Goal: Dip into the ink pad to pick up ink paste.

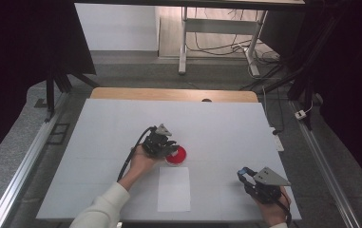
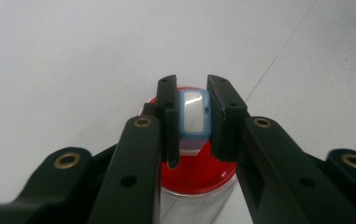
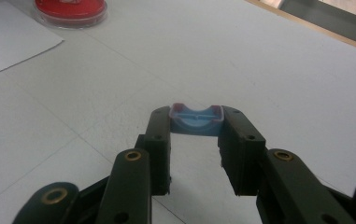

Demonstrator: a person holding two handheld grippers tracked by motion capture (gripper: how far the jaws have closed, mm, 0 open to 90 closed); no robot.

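While the left claw (image 2: 190,114) hangs over the red ink pad (image 2: 199,172), its two black jaws are pressed against the sides of a small pale-blue block with a glossy white face (image 2: 194,116), probably a small stamp, though the close view is too soft to be sure; the block sits upright between the jaw tips, directly above the red surface of the round, clear-walled dish, and whether it touches the red cannot be told; in the high view the left claw (image 1: 168,146) lies at the near-left edge of the same red ink pad (image 1: 178,156), close to the middle of the white table (image 1: 226,128), with the left hand (image 1: 140,159) and its pale sleeve reaching in from the lower edge; a white sheet of paper (image 1: 174,188) lies flat on the table just in front of the ink pad, touching nothing else; the right claw (image 3: 195,122) is closed on a blue plastic piece with a reddish rim (image 3: 196,119), curved like a shallow cap, held level between the jaw tips just above the table; in the high view the right claw (image 1: 243,175) rests near the front right corner of the table, well apart from the ink pad, with the right hand (image 1: 273,209) behind it.
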